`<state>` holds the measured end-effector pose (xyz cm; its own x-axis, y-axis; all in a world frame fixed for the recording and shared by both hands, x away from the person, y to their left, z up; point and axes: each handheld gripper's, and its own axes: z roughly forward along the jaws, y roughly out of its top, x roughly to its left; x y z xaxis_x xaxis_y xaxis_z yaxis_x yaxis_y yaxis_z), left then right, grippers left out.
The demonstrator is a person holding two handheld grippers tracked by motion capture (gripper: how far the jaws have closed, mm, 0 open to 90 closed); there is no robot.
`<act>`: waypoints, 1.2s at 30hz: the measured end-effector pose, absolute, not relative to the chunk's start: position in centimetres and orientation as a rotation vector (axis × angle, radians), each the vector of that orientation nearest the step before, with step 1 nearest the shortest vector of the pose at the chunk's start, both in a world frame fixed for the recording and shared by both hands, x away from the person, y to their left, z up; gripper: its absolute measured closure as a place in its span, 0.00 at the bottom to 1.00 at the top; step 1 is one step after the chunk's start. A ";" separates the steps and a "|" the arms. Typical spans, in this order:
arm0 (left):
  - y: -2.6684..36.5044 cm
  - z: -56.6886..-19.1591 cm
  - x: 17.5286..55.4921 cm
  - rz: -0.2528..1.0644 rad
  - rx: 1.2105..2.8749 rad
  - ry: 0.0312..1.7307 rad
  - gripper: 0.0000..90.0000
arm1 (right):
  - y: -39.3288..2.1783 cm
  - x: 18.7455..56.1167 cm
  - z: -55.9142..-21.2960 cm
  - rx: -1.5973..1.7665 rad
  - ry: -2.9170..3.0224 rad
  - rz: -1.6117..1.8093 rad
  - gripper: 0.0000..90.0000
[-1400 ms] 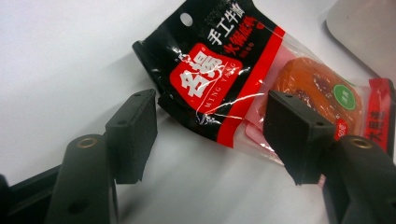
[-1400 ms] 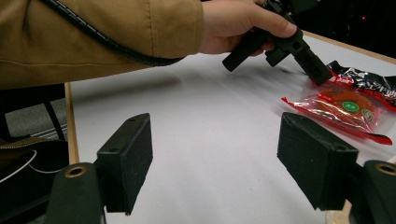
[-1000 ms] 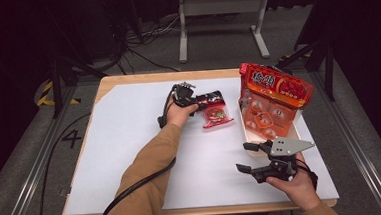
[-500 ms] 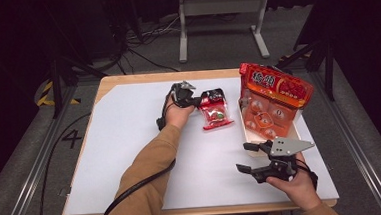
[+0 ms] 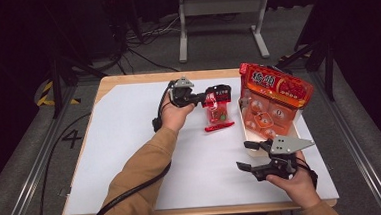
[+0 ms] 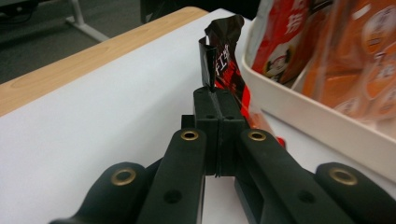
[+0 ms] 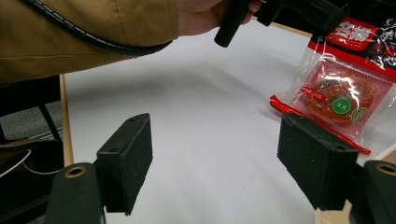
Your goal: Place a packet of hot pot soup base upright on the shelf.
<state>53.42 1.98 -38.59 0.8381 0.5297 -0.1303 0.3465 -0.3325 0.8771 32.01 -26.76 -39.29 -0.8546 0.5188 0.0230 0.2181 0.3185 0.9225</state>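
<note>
A small clear snack packet (image 5: 217,108) with a red-and-black header hangs tilted at the table's middle back, its lower red edge by the white sheet. My left gripper (image 5: 199,98) is shut on the packet's black top edge; in the left gripper view the jaws (image 6: 217,95) pinch that header (image 6: 223,51) flat between them. My right gripper (image 5: 246,156) stands open near the front right, level with the table. In the right gripper view its pads (image 7: 126,158) are wide apart with only bare sheet between them, and the packet (image 7: 341,98) lies beyond.
A white tray (image 5: 245,131) at the right holds a big red-orange bag (image 5: 272,90) of wrapped snacks, just right of the packet. A white sheet (image 5: 130,141) covers the wooden table. A metal stand (image 5: 220,15) is on the floor behind.
The left gripper closed on the packet's header and rose, tilting the packet up off the sheet. The right gripper has stayed put.
</note>
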 end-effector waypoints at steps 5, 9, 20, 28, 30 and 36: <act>2.0 -37.5 52.5 0.192 1.925 0.613 1.00 | -27.0 32.1 -39.1 0.673 2.296 1.556 0.30; 2.1 -36.6 51.6 0.217 1.937 0.576 1.00 | -27.2 32.2 -39.0 0.681 2.288 1.555 0.30; 2.5 -34.2 48.8 0.283 1.966 0.471 1.00 | -27.5 32.3 -38.7 0.686 2.265 1.551 0.30; 3.0 -32.0 45.8 0.288 1.916 0.405 1.00 | -28.1 32.5 -38.1 0.722 2.229 1.550 0.31; 3.0 -31.6 45.3 0.286 1.917 0.388 1.00 | -28.1 32.5 -38.0 0.725 2.228 1.550 0.31; 2.6 -30.2 43.4 0.254 1.897 0.333 1.00 | -28.6 32.2 -37.4 0.725 2.207 1.560 0.33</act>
<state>43.41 2.65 -30.25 0.9365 0.3503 0.0145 0.1064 -0.3232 0.9403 32.24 -28.64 -37.41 -0.8112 0.5846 0.0151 0.2095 0.2664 0.9408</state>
